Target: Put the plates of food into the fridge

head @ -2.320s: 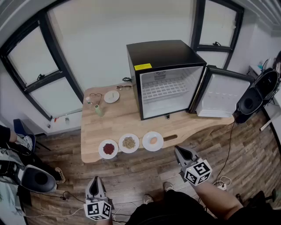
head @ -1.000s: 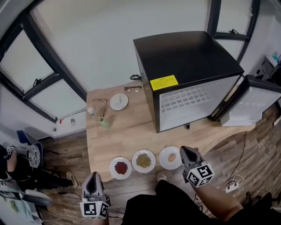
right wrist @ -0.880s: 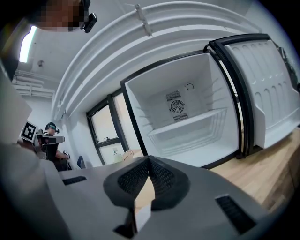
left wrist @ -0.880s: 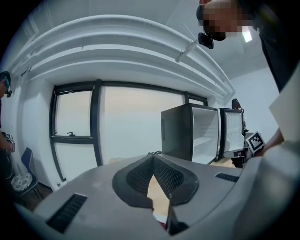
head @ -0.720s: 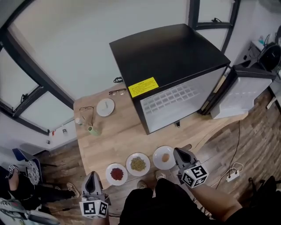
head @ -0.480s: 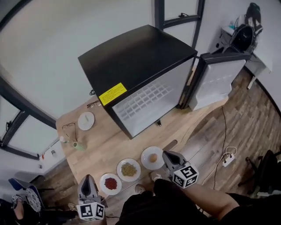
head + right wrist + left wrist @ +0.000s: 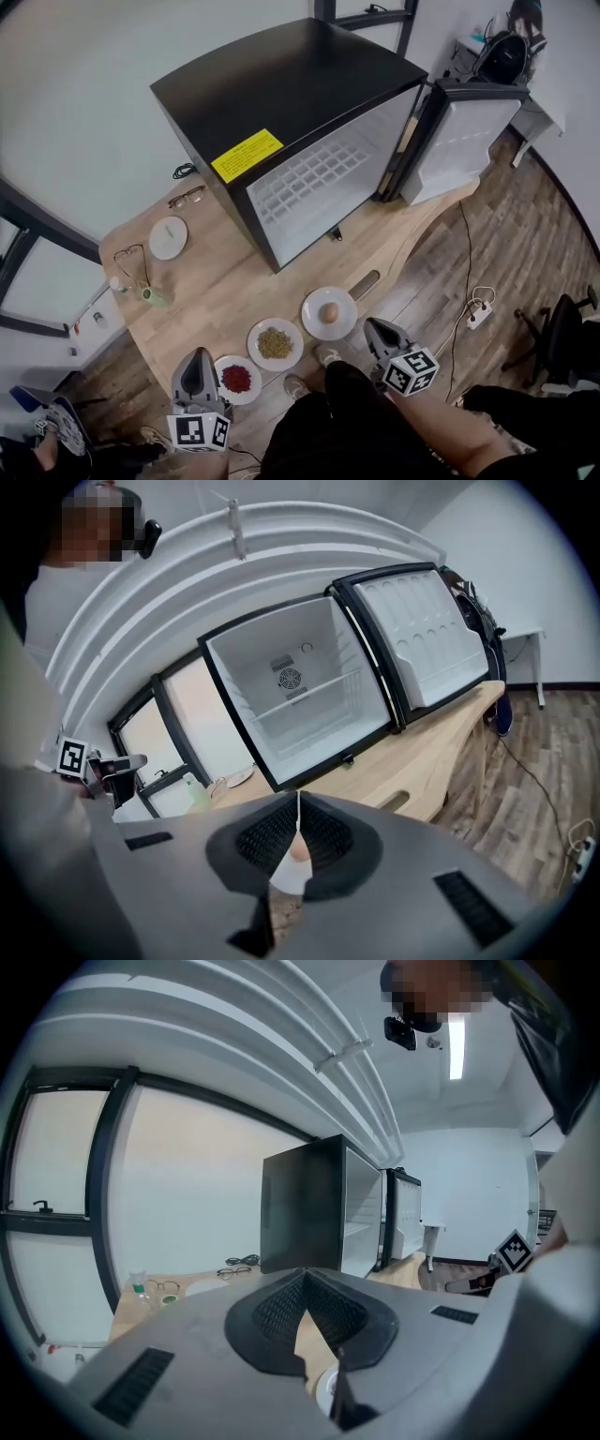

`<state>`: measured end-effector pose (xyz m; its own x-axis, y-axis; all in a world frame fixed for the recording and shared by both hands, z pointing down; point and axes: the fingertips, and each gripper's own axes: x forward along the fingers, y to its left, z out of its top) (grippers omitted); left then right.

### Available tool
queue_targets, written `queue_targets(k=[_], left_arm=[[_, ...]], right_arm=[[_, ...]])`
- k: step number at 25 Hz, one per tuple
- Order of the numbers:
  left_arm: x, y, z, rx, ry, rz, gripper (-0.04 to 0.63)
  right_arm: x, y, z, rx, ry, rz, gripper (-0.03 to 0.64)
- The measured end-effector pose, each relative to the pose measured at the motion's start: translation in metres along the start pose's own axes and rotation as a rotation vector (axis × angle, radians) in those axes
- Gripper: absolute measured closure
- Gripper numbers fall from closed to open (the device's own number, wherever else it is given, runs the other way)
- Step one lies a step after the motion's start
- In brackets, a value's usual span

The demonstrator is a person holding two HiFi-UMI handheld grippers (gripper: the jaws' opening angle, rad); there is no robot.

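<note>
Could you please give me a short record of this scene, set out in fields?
appliance: fridge on wooden table, door open, interior empty
food: red-food plate, grain plate, egg plate, in a row at the table's near edge
left: left gripper, fingers together, empty, beside the red-food plate
right: right gripper, fingers together, empty, beside the egg plate
progress: no plate in the fridge yet

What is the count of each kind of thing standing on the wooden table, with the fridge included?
Fridge: 1
Plates with food: 3
Other white plate: 1
Pairs of glasses: 2
Small bottle: 1
Green container: 1
Total: 9
</note>
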<state>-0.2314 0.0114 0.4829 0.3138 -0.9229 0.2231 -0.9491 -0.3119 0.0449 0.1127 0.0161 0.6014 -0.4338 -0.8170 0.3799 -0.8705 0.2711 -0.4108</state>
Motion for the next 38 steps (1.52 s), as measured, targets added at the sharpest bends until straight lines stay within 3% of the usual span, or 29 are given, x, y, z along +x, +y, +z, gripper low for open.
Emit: queue_targets(k=[4, 9, 12, 16, 18, 20, 24, 28, 29, 32, 38], left_arm=[[0.006, 0.004, -0.012, -0.013, 0.022, 0.001, 0.591], [0.016, -0.002, -0.011, 0.001, 0.032, -0.024, 0.591], [0.019, -0.009, -0.010, 0.019, 0.045, -0.048, 0.591], [0.019, -0.010, -0.017, 0.038, 0.084, -0.055, 0.591], [0.019, -0.009, -0.022, 0.046, 0.104, -0.056, 0.591], [0.019, -0.007, -0.025, 0.053, 0.117, -0.055, 0.591], [0.020, -0.007, -0.024, 0.053, 0.124, -0.047, 0.591], [0.022, -0.009, -0.017, 0.055, 0.117, -0.044, 0.591], [0.022, -0.010, -0.016, 0.058, 0.115, -0.047, 0.591], [0.023, -0.012, -0.013, 0.060, 0.112, -0.050, 0.591], [0.017, -0.006, -0.016, 0.047, 0.111, -0.044, 0.591]], right_arm=[[0.009, -0.007, -0.035, 0.067, 0.020, -0.019, 0.598], [0.017, -0.021, -0.073, 0.244, 0.035, -0.072, 0.581], [0.024, -0.027, -0.093, 0.383, 0.051, -0.079, 0.467], [0.032, -0.036, -0.114, 0.556, 0.053, -0.100, 0.438], [0.038, -0.043, -0.120, 0.653, 0.047, -0.125, 0.352], [0.045, -0.045, -0.122, 0.737, 0.033, -0.123, 0.344], [0.056, -0.050, -0.130, 0.865, 0.017, -0.124, 0.345], [0.064, -0.048, -0.136, 0.920, 0.034, -0.111, 0.347], [0.065, -0.046, -0.137, 0.923, 0.042, -0.108, 0.366], [0.066, -0.044, -0.134, 0.897, 0.048, -0.117, 0.519], [0.059, -0.038, -0.122, 0.944, -0.011, -0.087, 0.584]])
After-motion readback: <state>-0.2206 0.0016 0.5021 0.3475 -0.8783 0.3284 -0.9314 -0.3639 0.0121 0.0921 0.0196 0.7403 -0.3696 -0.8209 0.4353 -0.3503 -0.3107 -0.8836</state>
